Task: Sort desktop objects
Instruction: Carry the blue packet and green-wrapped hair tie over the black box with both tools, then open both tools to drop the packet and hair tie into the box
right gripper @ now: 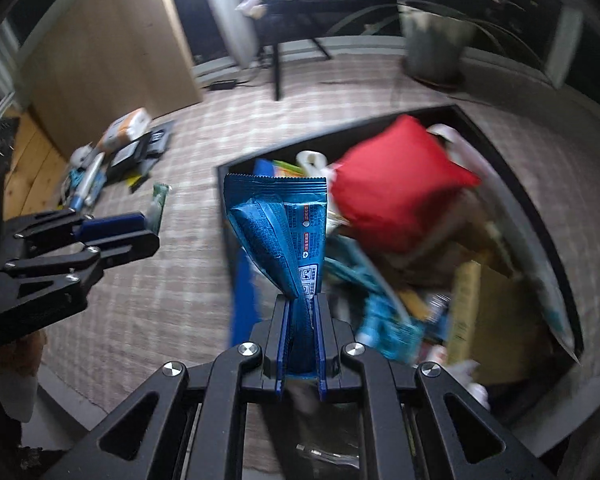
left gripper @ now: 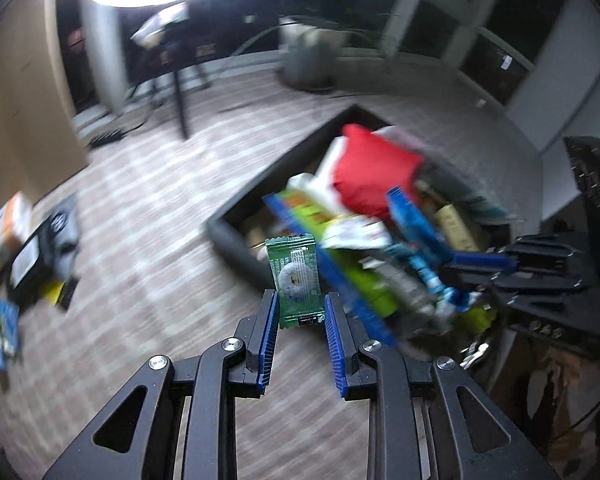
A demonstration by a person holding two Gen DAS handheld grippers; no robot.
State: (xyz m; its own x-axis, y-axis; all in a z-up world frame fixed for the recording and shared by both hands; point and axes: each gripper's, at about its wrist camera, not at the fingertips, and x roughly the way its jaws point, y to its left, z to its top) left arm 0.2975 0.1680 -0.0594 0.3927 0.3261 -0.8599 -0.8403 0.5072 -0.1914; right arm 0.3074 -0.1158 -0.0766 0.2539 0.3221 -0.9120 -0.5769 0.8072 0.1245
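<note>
Left gripper (left gripper: 300, 308) pinches green sachet (left gripper: 296, 278) by lower end, long axis upright along fingers, just left of black bin (left gripper: 228, 236).

Right gripper (right gripper: 303, 316) squeezes blue packet (right gripper: 278, 228) at crumpled tail, packet fanning upward over bin's near-left corner; right is nearer bin.

Sorted pile (right gripper: 112, 156) lies far left on mat, probably sachet's destination; blur hides detail.
</note>
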